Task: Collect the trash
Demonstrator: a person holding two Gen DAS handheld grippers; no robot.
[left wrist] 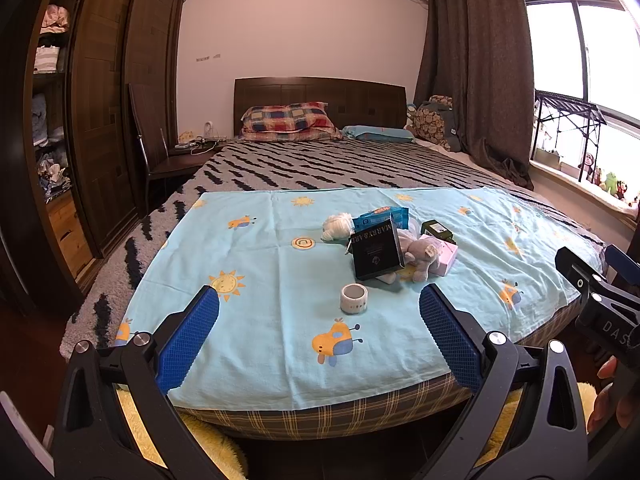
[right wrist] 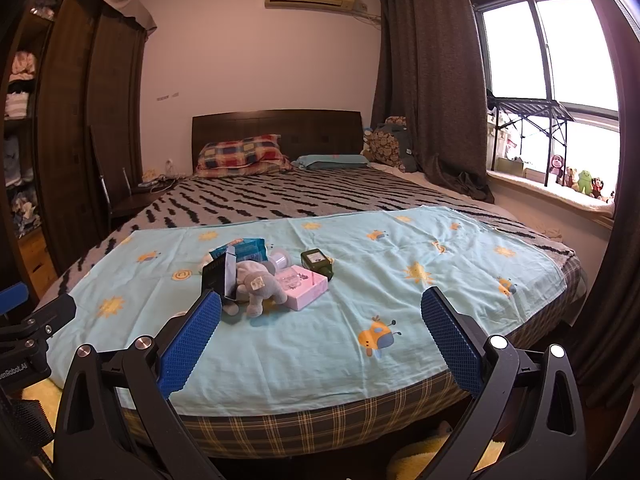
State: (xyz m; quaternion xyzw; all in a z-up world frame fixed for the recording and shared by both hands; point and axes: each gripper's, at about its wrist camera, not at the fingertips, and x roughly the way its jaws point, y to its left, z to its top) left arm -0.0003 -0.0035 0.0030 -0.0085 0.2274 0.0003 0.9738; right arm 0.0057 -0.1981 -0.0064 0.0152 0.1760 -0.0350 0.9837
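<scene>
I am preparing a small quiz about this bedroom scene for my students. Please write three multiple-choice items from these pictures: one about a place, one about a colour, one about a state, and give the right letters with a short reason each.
1. Where does the small white tape roll lie?
A. On the light blue sheet, nearer the camera than the pile of things
B. On the plaid pillow
C. On the windowsill

2. What colour is the flat box beside the grey plush toy?
A. Yellow
B. Pink
C. Red

3. How do the left gripper and the right gripper stand?
A. Both shut on a box
B. Left open, right shut on the plush toy
C. Both open, holding nothing

Answers:
1 A: the roll stands alone on the sheet, in front of the black box.
2 B: its top and sides show pink.
3 C: each pair of blue pads stands wide apart with only the sheet between.
</scene>
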